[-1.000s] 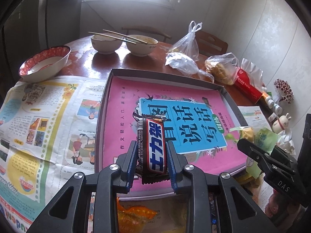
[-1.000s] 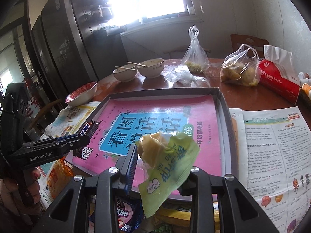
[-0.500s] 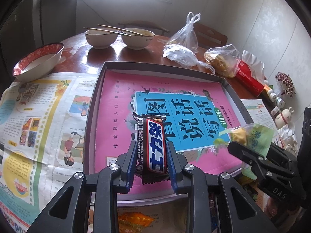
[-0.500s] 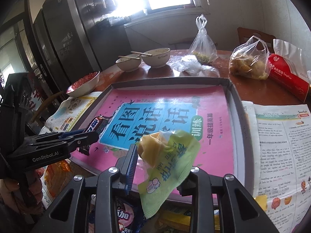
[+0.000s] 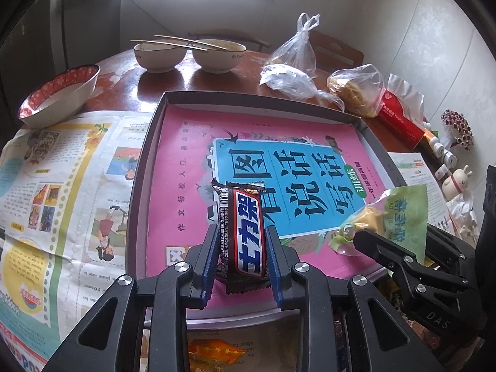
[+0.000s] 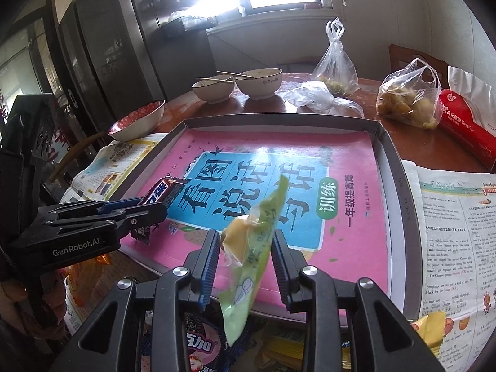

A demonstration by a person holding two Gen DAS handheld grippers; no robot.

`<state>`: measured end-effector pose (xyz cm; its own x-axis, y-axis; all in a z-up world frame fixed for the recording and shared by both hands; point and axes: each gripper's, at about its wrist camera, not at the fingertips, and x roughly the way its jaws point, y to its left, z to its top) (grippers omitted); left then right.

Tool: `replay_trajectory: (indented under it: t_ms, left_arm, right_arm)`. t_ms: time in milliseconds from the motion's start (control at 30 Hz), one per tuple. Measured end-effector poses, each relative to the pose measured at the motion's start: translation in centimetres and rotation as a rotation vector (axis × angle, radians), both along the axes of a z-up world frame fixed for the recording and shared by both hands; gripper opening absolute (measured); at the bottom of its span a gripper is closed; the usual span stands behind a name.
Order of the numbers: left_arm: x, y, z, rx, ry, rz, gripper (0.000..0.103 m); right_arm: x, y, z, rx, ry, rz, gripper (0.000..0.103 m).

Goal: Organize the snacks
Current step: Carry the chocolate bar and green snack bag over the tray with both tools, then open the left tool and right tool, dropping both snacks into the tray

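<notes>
Left tool (image 5: 241, 241): I have it clamped on a dark chocolate bar (image 5: 245, 235), pads pressing both long sides, the bar pointing away from me.
Chocolate bar's place: in the air over the near edge of the tray (image 5: 138, 186), toward its near left corner.
Right tool (image 6: 245, 254): I hold it closed on a green snack packet (image 6: 251, 248), which hangs crumpled and tilted between the pads.
Green packet's place: above the tray's near edge, to the right of the chocolate bar, well apart from it.
Tray: dark rim, lined with a pink book cover (image 6: 350, 238), set mid-desk between newspaper sheets (image 5: 62, 186).
Desk's far edge: two pale bowls (image 5: 158, 54) with chopsticks, plastic bags (image 6: 406, 99).
Desk's near edge: more snack packs (image 6: 198, 347) below the tools.
</notes>
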<state>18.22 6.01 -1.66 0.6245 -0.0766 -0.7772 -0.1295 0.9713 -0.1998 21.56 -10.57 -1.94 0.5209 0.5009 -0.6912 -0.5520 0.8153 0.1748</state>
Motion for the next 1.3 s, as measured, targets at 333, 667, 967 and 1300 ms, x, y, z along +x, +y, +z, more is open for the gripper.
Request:
replay_trajectory:
  t_ms: [333, 667, 967, 1300]
  left_arm:
    - [0.2, 0.0, -0.4, -0.001, 0.023, 0.000, 0.030]
    - [0.6, 0.0, -0.4, 0.011, 0.048, -0.002, 0.030]
    - [1.1, -0.2, 0.0, 0.015, 0.067, -0.009, 0.030]
    - [0.3, -0.4, 1.2, 0.015, 0.046, 0.000, 0.036]
  right_arm:
    - [0.2, -0.2, 0.0, 0.003, 0.014, -0.025, 0.034]
    - [0.9, -0.7, 0.1, -0.002, 0.031, -0.064, 0.049]
    - [1.4, -1.3, 0.7, -0.011, 0.036, -0.087, 0.057]
    - [0.6, -2.3, 2.3, 0.004, -0.005, -0.098, 0.065]
